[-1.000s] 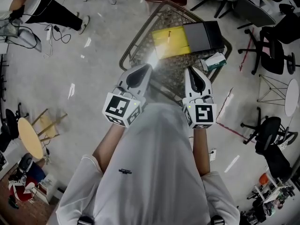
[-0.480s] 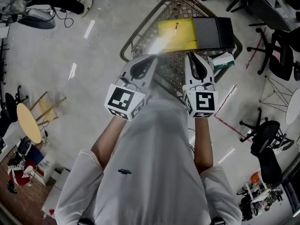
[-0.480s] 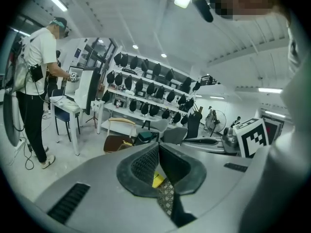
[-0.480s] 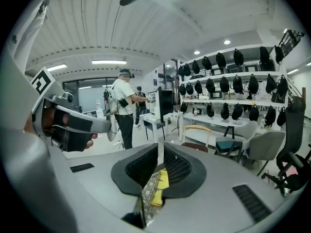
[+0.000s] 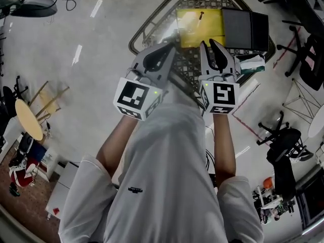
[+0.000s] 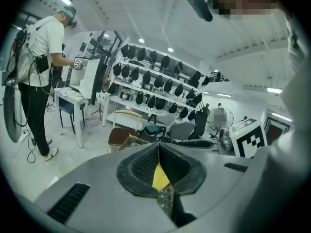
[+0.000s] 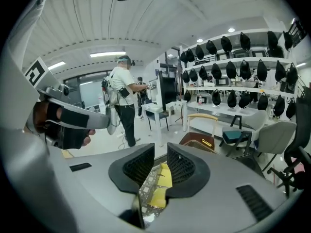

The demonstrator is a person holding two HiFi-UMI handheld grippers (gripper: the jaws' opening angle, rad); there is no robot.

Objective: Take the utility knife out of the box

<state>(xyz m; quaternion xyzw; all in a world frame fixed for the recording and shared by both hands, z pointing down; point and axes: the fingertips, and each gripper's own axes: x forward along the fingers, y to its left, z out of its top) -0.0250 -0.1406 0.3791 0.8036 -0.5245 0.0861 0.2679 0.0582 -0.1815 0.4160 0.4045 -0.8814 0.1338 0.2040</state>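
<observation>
Right gripper view first: the right gripper point(image 7: 161, 152) has its jaws opening with nothing between them, just yellow showing through the gap; the left gripper point(image 6: 158, 147) has its tips pressed together and is empty too.

Head view puts both just short of the yellow box point(image 5: 188, 27), which lies open on the mesh table point(image 5: 152, 22) with a dark lid point(image 5: 243, 28) touching its right side. The small dark sliver near the top of the box looks like the utility knife point(image 5: 201, 15), lying flat; too small to be sure which end is the blade.

My guess on handling: light, stiff, slim, probably a bit slick; lying flat makes it awkward to pinch, so I'd grab across the middle of the handle, well away from either tip.

Writing: nothing readable. The marker cubes point(image 5: 224, 96) only carry black-and-white square patterns, and the print on the green-and-white carton point(image 5: 253, 64) near the lid is too tiny.
</observation>
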